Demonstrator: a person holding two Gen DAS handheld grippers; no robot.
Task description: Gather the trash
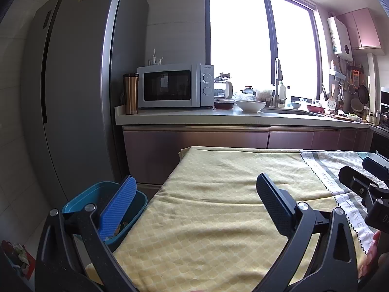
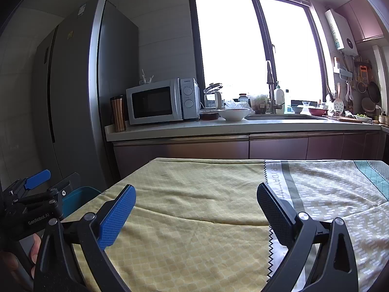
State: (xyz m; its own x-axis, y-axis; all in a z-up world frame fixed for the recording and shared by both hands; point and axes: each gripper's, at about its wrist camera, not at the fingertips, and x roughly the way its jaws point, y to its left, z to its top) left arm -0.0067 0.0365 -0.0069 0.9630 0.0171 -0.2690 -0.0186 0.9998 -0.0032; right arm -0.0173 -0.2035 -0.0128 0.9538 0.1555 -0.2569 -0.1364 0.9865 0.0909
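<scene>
Both tongs, left (image 1: 194,194) and right (image 2: 195,205), wide, empty; bin (image 1: 136,209) just left.

You are looking across a bench (image 2: 194,219) whose yellow cloth is lying bare, giving your fingers (image 1: 121,206) open passage forward. A blue bin (image 1: 136,209) is sitting just beside its left edge, and the fridge (image 1: 80,97) is walling off that side beyond.

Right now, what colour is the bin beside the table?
Teal blue; the bin shows best in the left wrist view.
</scene>
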